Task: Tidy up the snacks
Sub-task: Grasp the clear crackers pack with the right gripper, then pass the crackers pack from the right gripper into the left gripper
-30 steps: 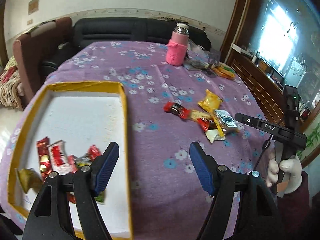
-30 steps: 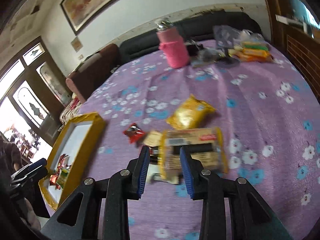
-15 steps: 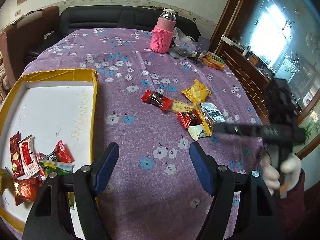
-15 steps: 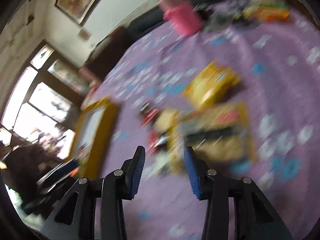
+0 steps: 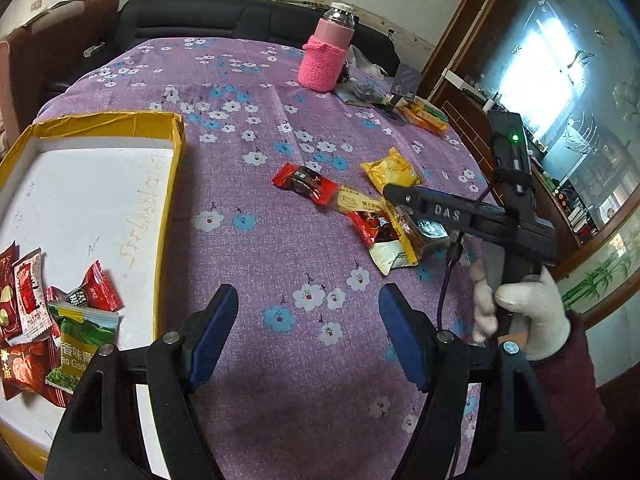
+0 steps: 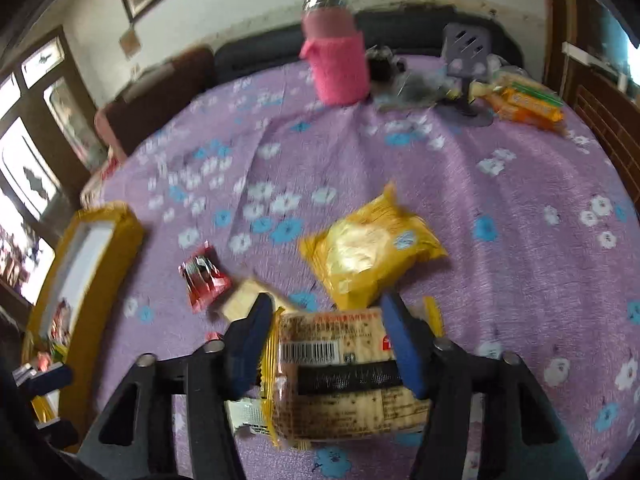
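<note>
**Hand-held gripper astride cracker packet, snack pile on bench**

Right hand-held gripper (image 6: 326, 336): fingers apart, one on each side of the cracker packet (image 6: 344, 376), which lies flat on the bench (image 6: 520, 208) in the loose pile. Whether the pads touch the wrapper cannot be told; the view is blurred.

Cracker packet: clear film with yellow ends, barcode upward, dark band across the middle. Judged light, crinkly and slippery, with brittle contents; best taken across its short width near the middle, gently, so the crackers do not crack.

Neighbours in the pile: yellow puffy packet (image 6: 372, 252) just beyond it, likely soft and air-filled; small red sweet (image 6: 203, 276) to the left; pale flat packet (image 6: 244, 300) beside the left finger; white wrapper (image 6: 248, 414) partly beneath the cracker packet.

Left hand-held gripper (image 5: 308, 336): fingers wide apart, holding nothing, above bare cloth between tray and pile.

Tray (image 5: 168, 184): yellow rim, white floor, well apart from the pile; sorted snacks (image 5: 60, 320) gathered at its near end, red and green wrappers.

View notes: the left wrist view shows the tray's contents, the gloved right hand (image 5: 524, 312) and a second red packet (image 5: 370, 226) in the pile. The right wrist view alone shows the fingers' placement about the packet, and the tray only edge-on.

Far end: pink-sleeved bottle (image 5: 326, 56), orange packets (image 6: 528, 106).
</note>
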